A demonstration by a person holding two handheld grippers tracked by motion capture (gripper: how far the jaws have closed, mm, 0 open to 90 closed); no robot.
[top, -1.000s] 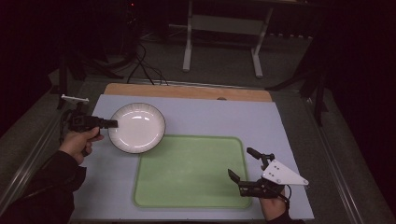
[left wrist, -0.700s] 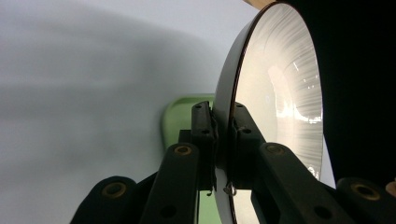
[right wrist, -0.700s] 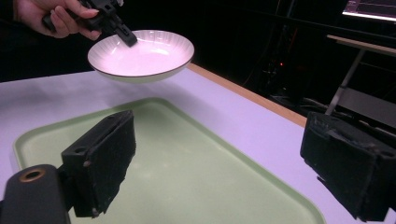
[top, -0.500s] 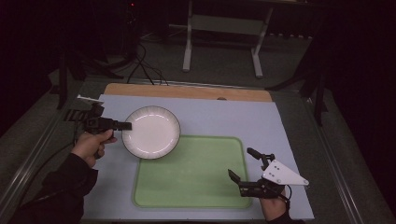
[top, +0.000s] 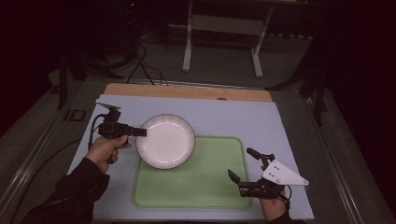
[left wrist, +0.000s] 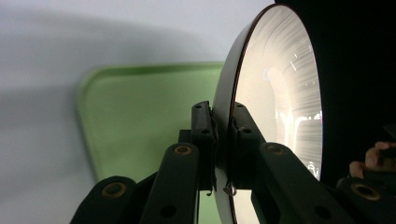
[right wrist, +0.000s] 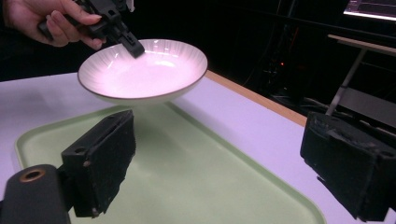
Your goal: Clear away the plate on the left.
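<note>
A white ribbed plate (top: 165, 141) with a dark rim hangs in the air over the far left corner of the green tray (top: 201, 182). My left gripper (top: 140, 133) is shut on the plate's left rim. In the left gripper view the two jaws pinch the plate (left wrist: 280, 93) edge-on at my left gripper (left wrist: 223, 116), with the tray (left wrist: 140, 116) behind. My right gripper (top: 241, 163) rests open at the tray's near right corner, nothing between its pads. In the right gripper view my right gripper (right wrist: 224, 158) faces the plate (right wrist: 144, 70) above the tray (right wrist: 187, 177).
A pale blue mat (top: 233, 116) covers the table, with a wooden strip (top: 187, 91) along its far edge. Behind the table stand a metal frame (top: 219, 46) and loose cables (top: 140, 65) on the floor.
My left gripper has carried the plate rightward, from the mat left of the tray to above the tray's far left corner. The right gripper has stayed where it was.
</note>
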